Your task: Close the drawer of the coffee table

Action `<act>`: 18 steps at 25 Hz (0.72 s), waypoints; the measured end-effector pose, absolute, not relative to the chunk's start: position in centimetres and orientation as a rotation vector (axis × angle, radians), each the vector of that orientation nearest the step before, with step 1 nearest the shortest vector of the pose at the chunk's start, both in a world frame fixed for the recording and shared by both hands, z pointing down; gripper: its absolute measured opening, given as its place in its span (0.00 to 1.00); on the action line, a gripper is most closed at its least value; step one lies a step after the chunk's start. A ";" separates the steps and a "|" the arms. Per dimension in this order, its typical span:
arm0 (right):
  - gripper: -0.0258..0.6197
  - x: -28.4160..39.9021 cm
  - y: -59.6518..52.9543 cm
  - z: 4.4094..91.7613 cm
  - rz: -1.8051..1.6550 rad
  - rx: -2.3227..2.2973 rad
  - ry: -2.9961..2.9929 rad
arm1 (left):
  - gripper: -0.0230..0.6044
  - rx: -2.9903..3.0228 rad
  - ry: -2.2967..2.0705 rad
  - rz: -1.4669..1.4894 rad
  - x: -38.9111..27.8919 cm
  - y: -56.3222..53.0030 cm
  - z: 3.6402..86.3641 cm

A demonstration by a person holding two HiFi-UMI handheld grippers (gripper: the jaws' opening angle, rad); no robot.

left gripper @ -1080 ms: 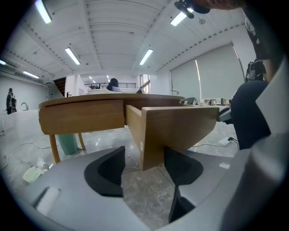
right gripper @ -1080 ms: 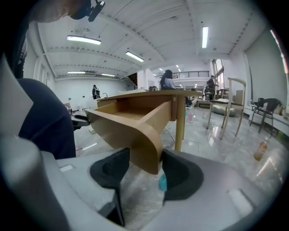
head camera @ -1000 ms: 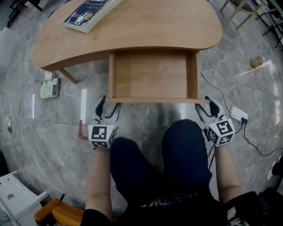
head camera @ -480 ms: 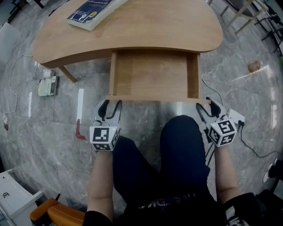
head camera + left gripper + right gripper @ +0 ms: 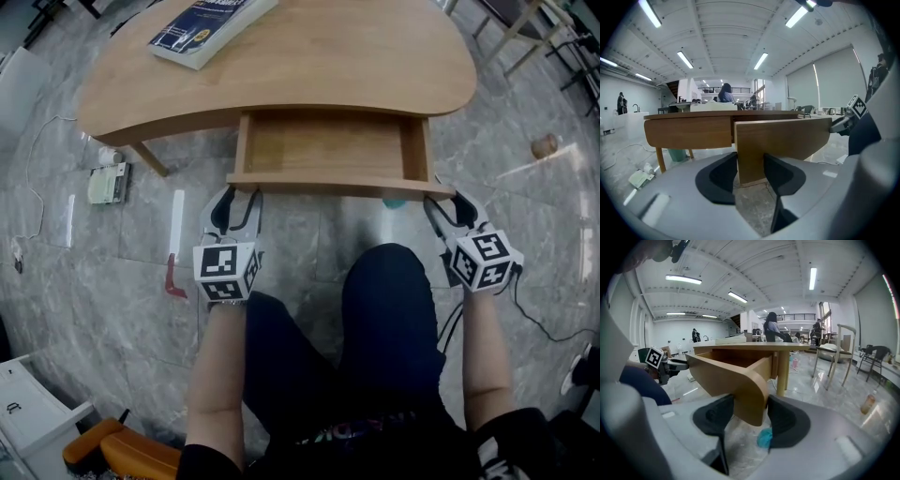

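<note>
The wooden coffee table [image 5: 281,56] has its drawer [image 5: 323,145] partly pulled out toward me. The drawer front [image 5: 328,183] runs between my two grippers. My left gripper [image 5: 234,195] straddles the front's left end. In the left gripper view its pads [image 5: 723,174] press on both faces of the board [image 5: 787,138]. My right gripper [image 5: 448,202] sits at the right end. In the right gripper view the rounded corner of the drawer front [image 5: 726,376] is clamped between the jaws of the right gripper [image 5: 751,416].
A book [image 5: 211,23] lies on the tabletop's far left. On the floor are a white device [image 5: 106,183], a red item [image 5: 173,277], cables, a brown cup [image 5: 544,145] and a teal object [image 5: 394,201]. My legs [image 5: 375,328] are just behind the drawer. A chair [image 5: 839,352] stands to the right.
The drawer has slid partway back into the table. Both grippers have moved forward with its front. The left jaws have narrowed onto the board.
</note>
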State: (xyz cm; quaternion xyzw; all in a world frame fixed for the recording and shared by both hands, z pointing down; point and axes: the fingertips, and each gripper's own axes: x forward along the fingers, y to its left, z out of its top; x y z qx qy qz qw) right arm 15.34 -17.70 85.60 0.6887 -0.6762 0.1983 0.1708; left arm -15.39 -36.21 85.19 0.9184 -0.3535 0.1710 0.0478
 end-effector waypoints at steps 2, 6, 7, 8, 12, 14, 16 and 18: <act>0.39 16.0 -18.6 85.6 0.567 1.974 -1.921 | 0.33 2.785 -1.107 0.545 -14.7 -37.1 85.2; 0.39 17.3 -20.4 85.5 0.594 2.035 -1.917 | 0.33 2.751 -1.155 0.588 -13.6 -38.8 85.2; 0.39 17.6 -20.9 85.5 0.595 2.044 -1.913 | 0.33 2.741 -1.165 0.599 -13.3 -39.2 85.2; 0.39 17.9 -21.3 85.5 0.595 2.051 -1.907 | 0.33 2.733 -1.173 0.607 -13.1 -39.6 85.2; 0.39 18.8 -22.9 85.4 0.596 2.066 -1.882 | 0.33 2.717 -1.204 0.604 -12.2 -41.1 85.2; 0.39 19.3 -23.7 85.4 0.591 2.076 -1.873 | 0.33 2.708 -1.225 0.594 -11.7 -42.0 85.2; 0.39 19.9 -24.6 85.4 0.587 2.090 -1.866 | 0.33 2.698 -1.243 0.594 -11.1 -42.8 85.2; 0.39 20.4 -25.3 85.4 0.586 2.104 -1.859 | 0.33 2.689 -1.258 0.598 -10.6 -43.5 85.2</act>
